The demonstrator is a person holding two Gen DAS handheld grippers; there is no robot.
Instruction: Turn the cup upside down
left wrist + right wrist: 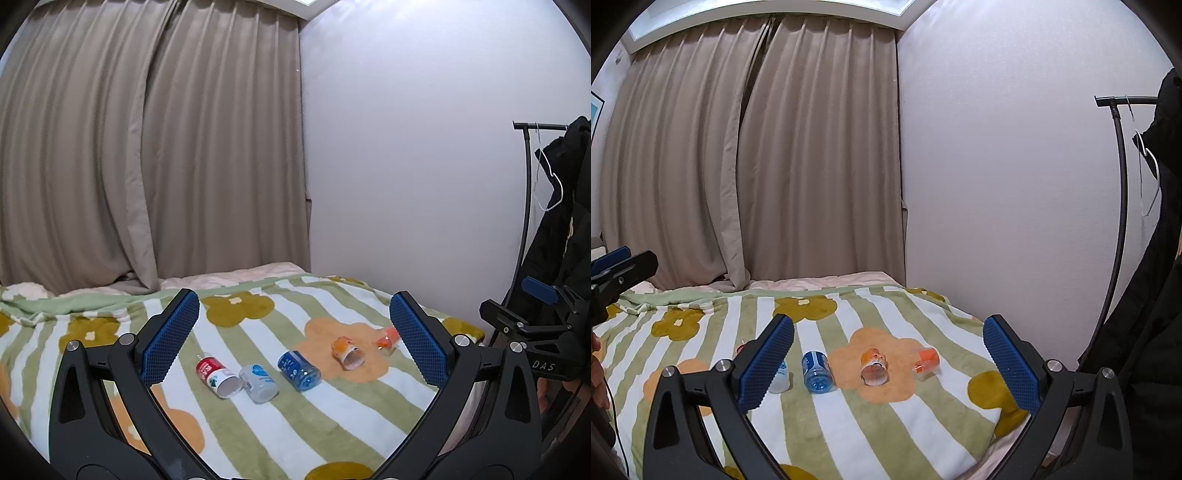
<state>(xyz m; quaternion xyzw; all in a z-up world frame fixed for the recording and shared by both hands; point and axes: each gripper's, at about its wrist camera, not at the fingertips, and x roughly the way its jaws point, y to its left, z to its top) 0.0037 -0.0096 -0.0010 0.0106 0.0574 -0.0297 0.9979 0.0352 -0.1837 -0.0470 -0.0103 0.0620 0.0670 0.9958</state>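
While tongs (294,339) gape, cups (298,370) beyond

Left wrist view: above the striped floral blanket (258,417), facing beige pleated curtains (147,147). Right wrist view: alongside, parallel. Shared: blanket, curtains, white wall (997,166).

Five cups lying on their sides in a row on striped floral blanket (258,435): red cup (216,374), white cup (258,384), blue cup (298,370), orange-printed cup (347,352), clear orange cup (387,339); left gripper (295,341) open above
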